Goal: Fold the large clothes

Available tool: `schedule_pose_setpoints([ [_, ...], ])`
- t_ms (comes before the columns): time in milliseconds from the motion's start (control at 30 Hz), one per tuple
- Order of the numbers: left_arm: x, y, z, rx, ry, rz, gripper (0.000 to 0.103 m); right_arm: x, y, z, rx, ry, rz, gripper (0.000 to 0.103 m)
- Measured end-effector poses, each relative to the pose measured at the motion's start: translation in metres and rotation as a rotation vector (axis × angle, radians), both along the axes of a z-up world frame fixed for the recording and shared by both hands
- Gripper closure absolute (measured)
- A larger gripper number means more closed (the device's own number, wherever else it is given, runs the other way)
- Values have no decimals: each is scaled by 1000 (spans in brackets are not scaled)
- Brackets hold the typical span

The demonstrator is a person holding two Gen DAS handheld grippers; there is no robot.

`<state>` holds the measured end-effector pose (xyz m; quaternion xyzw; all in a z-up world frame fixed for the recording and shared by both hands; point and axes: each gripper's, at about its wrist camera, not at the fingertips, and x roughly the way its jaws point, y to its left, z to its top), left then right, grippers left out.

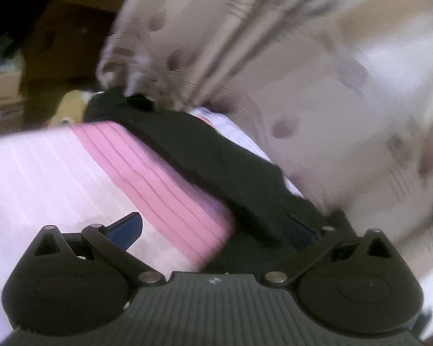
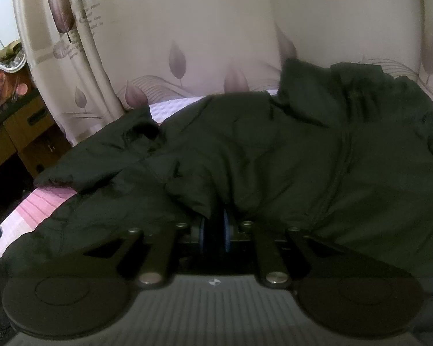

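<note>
Right wrist: dark green jacket point(image 2: 274, 150) rumpled, zipped (collar up) — spread on bed.

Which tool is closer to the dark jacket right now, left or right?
Right. The right tool is shut on a fold of the dark jacket. The left tool stands open, a strip of the jacket passing between its fingers, not gripped.

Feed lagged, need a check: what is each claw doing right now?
Left claw: open, fingers wide apart over the pink bedding, gripping nothing.
Right claw: closed on a fold of the dark jacket.
</note>
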<state>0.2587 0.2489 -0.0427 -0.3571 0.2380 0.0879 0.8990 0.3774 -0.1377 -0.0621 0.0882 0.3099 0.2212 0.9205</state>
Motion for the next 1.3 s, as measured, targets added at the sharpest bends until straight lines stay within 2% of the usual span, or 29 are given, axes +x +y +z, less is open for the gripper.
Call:
schedule_pose_setpoints([
  [133, 31, 51, -6, -85, 3, 80, 7, 0, 0, -1, 6, -1, -1, 91],
  [267, 60, 89, -28, -294, 27, 131, 13, 0, 0, -1, 7, -1, 1, 91],
  [300, 65, 94, -32, -319, 42, 146, 15, 0, 0, -1, 9, -1, 1, 91],
  [433, 89, 103, -35, -326, 20, 160, 21, -1, -1, -1, 14, -4, 0, 91],
  [500, 100, 105, -37, -335, 22, 153, 49, -1, -1, -1, 14, -6, -1, 91],
  [533, 107, 107, -41, -341, 41, 159, 80, -2, -1, -1, 13, -7, -2, 91],
  [567, 112, 109, -44, -342, 60, 177, 90, -2, -1, -1, 13, -8, -2, 91],
  [600, 114, 110, -46, -344, 49, 183, 90, -2, -1, -1, 15, -9, -2, 91],
  [733, 123, 93, -22, -194, -32, 184, 93, -1, -4, -2, 44, -1, 0, 90],
  [833, 130, 65, 18, -92, -136, 141, 93, 1, -12, -4, 97, 18, -5, 90],
  [933, 133, 9, 68, 45, -255, 12, 93, 3, -19, -5, 154, 35, -20, 90],
  [1000, 132, -45, 94, 154, -336, -130, 93, 3, -24, -6, 185, 43, -29, 90],
  [1033, 128, -83, 105, 229, -383, -240, 93, 2, -28, -6, 213, 53, -33, 89],
  [1100, 115, -141, 112, 346, -442, -428, 91, -4, -43, -7, 290, 78, -68, 81],
  [1133, 106, -175, 110, 410, -469, -550, 89, -10, -53, -7, 346, 94, -98, 74],
  [1200, 90, -219, 97, 476, -486, -684, 79, -30, -74, -3, 419, 94, -158, 54],
  [1233, 82, -242, 85, 517, -485, -748, 72, -40, -83, 0, 433, 83, -176, 34],
  [1267, 76, -257, 74, 551, -473, -782, 61, -50, -92, 4, 443, 66, -192, 18],
  [1300, 72, -266, 64, 571, -462, -793, 56, -64, -102, 10, 447, 40, -216, 14],
])
